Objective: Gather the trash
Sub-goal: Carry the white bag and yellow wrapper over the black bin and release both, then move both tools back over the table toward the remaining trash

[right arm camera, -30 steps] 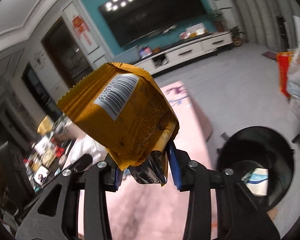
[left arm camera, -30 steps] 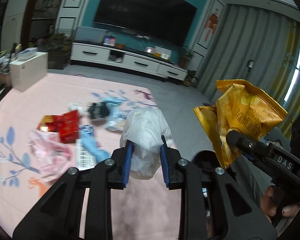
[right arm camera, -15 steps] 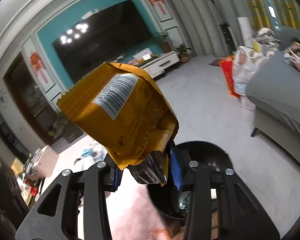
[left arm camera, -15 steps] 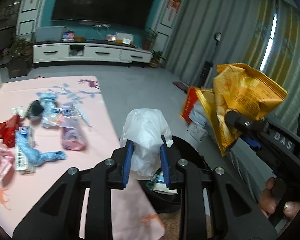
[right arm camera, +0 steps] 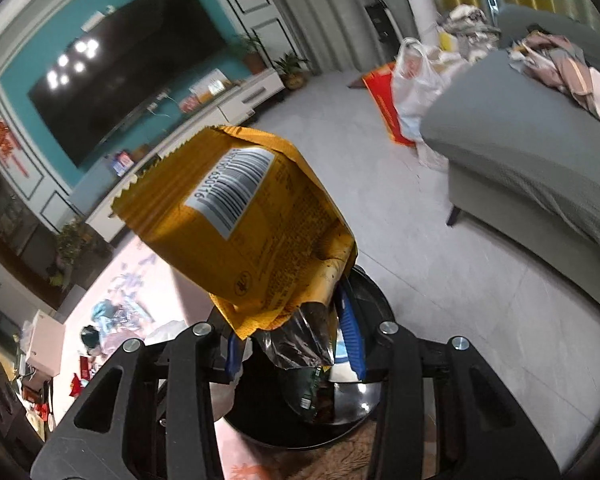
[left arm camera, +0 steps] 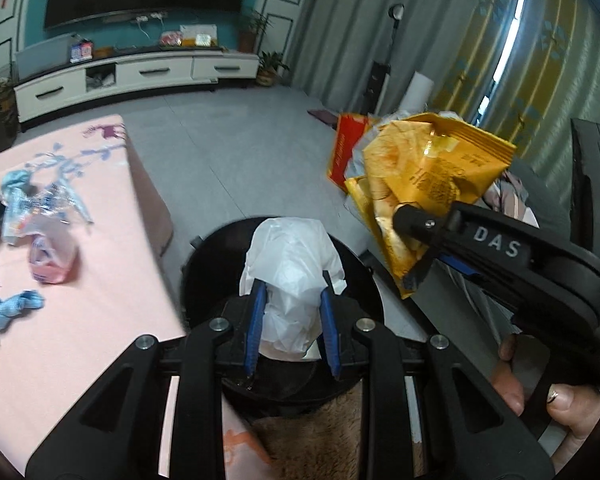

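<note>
My left gripper is shut on a crumpled white plastic bag and holds it over the open mouth of a round black trash bin. My right gripper is shut on a yellow snack wrapper with a barcode, held above the same bin, which has some trash inside. The right gripper with the wrapper also shows at the right of the left wrist view.
A pink cloth-covered table at the left carries several loose wrappers. A grey sofa stands at the right, with a red bag and a white plastic bag on the grey floor beside it. A TV cabinet lines the far wall.
Both grippers have swung right from the table to above the black bin, each still holding its item. The bin now sits directly under both.
</note>
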A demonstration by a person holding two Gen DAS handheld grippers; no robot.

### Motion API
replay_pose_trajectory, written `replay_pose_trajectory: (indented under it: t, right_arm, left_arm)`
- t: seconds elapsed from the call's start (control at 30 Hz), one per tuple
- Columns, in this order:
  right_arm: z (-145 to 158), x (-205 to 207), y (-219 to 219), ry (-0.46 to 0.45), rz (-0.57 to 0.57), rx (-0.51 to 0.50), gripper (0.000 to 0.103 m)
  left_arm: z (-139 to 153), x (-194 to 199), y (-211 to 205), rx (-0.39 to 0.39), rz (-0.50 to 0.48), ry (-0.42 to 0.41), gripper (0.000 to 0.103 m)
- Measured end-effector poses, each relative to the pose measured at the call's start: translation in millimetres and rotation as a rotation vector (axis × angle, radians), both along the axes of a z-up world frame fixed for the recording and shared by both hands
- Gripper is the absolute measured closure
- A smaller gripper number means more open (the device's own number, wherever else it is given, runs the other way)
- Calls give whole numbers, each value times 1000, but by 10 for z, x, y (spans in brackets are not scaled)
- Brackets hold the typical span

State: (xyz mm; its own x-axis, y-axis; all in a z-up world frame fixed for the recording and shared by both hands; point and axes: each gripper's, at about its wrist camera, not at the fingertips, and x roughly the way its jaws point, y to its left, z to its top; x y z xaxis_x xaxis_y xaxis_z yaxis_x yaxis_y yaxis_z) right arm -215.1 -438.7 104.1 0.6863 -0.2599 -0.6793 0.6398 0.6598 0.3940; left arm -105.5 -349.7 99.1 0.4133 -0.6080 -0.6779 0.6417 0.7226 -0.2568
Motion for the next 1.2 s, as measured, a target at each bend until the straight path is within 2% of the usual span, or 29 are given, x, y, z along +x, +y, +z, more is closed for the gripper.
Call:
replay_pose_trajectory:
  t: [0.23, 0.3, 0.33, 0.37, 0.4, 0.47, 0.53, 0.63, 0.83, 1.0, 1.2]
  right_arm:
    - [-233, 97, -116, 83, 0, 35, 59]
    - [-240, 101, -113, 95, -8, 32, 50]
    - [-242, 102, -112, 102, -13, 28, 46]
    - [-236, 98, -110, 104, -18, 25, 37]
    - [-234, 90, -114, 103, -25, 23, 30]
    - [-229, 83, -138, 96, -33, 18, 27]
    - [-206, 82, -135, 91, -38, 16, 20]
    - [-151, 70, -94, 67, -38, 3, 17]
    - [0, 53, 19, -12, -33, -20, 9]
    - [165, 100, 238, -109, 0, -79, 3]
    - [285, 308, 595, -176, 117, -122, 3]
  left_arm:
    - [-279, 103, -246, 33, -53, 85, 76]
    - [-323, 126, -273, 38, -55, 100, 64]
    - [-344, 137, -281, 39, -56, 104, 48]
    - [-353, 144, -283, 43, -55, 102, 32]
    - [-346, 141, -269, 43, -53, 97, 28]
    - [-329, 140, -230, 49, -47, 88, 16]
    - [-290, 135, -172, 41, -35, 82, 10]
    - [-234, 165, -10, 25, 11, 78, 5]
    - [-46, 208, 414, -12, 93, 48, 3]
    - [116, 269, 1009, -32, 223, -15, 3]
    - [176, 458, 1954, 3, 397, -75, 3]
